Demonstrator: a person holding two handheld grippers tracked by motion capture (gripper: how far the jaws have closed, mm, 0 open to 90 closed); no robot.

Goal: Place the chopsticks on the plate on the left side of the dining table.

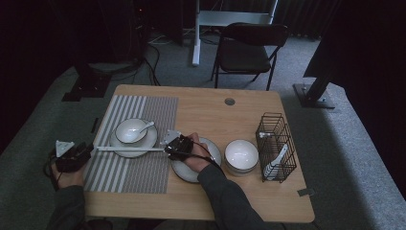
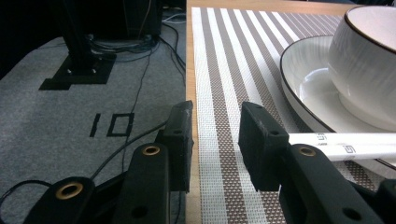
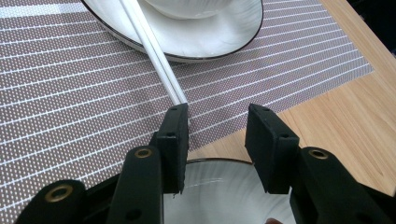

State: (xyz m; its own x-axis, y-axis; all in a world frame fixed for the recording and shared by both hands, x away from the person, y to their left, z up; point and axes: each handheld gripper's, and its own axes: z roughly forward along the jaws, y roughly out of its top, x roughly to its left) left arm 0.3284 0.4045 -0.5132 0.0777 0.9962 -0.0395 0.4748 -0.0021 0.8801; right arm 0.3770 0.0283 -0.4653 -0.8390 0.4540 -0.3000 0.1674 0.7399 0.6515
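Left hand-held gripper (image 2: pixel 215 140) open, empty, over mat (image 2: pixel 224 70) edge. Right hand-held gripper (image 3: pixel 217 140) open, empty; chopsticks (image 3: pixel 156 60) end beside its left jaw.

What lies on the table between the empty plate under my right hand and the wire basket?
In the high view, a white bowl sits on the bare table between the empty plate and the wire basket, close beside the plate's right rim.

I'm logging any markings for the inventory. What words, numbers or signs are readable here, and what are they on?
"10", or "I O": black marks on the grey floor carpet, left gripper view.
Small grey printing on the white chopsticks: too small and blurred to read.
Nothing else legible.
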